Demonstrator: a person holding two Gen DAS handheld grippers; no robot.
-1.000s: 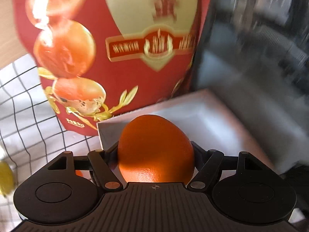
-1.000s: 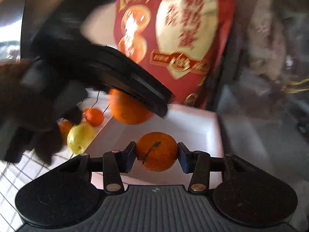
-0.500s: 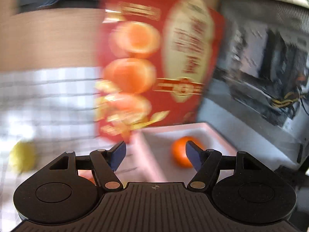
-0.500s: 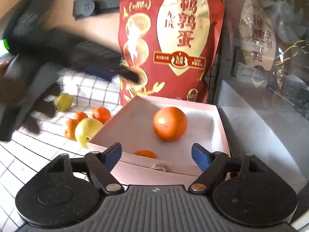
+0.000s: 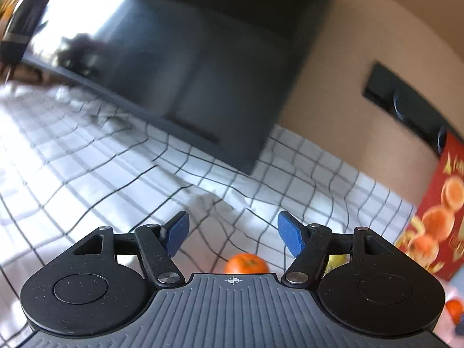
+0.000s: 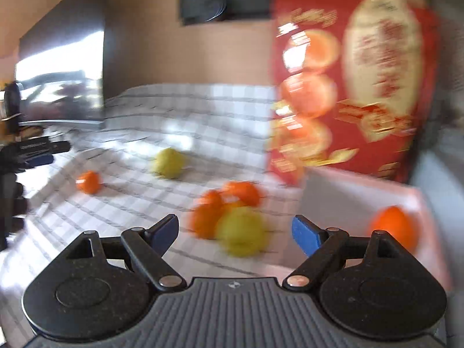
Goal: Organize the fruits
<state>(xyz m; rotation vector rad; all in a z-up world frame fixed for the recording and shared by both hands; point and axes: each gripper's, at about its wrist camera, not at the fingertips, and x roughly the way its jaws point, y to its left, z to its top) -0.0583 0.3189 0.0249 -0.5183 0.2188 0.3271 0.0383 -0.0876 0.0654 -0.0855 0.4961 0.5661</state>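
Note:
My left gripper [image 5: 232, 230] is open and empty above the checked cloth, with a small orange [image 5: 246, 263] just below it and a yellow fruit [image 5: 337, 259] partly hidden behind its right finger. My right gripper [image 6: 236, 229] is open and empty. Just ahead of it lies a cluster of oranges [image 6: 226, 203] and a yellow-green fruit [image 6: 242, 232]. A further yellow fruit [image 6: 169, 162] and a small orange [image 6: 89, 182] lie to the left. A large orange [image 6: 394, 230] sits in the pink box [image 6: 342, 185] at right.
A red snack bag [image 6: 353, 81] stands behind the box and shows at the right edge of the left wrist view [image 5: 438, 220]. A black monitor [image 5: 179, 66] stands on the cloth at the back. A black power strip [image 6: 220, 5] is on the wall.
Both grippers let go of their oranges into the pink box and opened. Both then swung left, away from the box toward the loose fruit on the cloth.

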